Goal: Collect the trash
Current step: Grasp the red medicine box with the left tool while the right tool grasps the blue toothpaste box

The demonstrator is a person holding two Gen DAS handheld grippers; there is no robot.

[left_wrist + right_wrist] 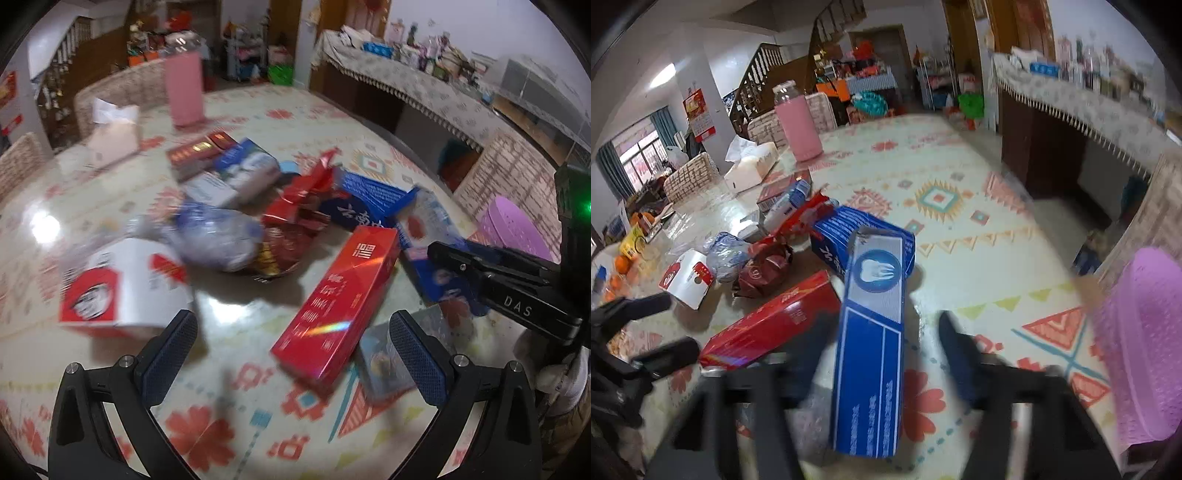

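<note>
Between the fingers of the right gripper (882, 350) lies a long blue toothpaste box (871, 354), its far end propped on another blue box (831, 243). The jaws stand spread on either side of it and I cannot see them touching it, so I judge it is about to be grasped — not yet held.

The left gripper (291, 354) is also spread wide and pinches nothing; it hovers low over the table (258, 424), just before a long red carton (336, 302) that lies flat and diagonal, probably its next object.

The trash sits as one loose heap in the middle of the table: two long cartons near the grippers (one red, one blue), one white-and-red box (122, 284) at the left, one crumpled clear plastic bag (218, 236), red foil wrappers (295, 218) — their number is unclear because of blur.

One purple perforated basket (1141, 350) waits at the right edge of the table, likely the place for the trash.

One pink bottle (798, 125) and one tissue box (750, 166) stand well apart from the heap.
</note>
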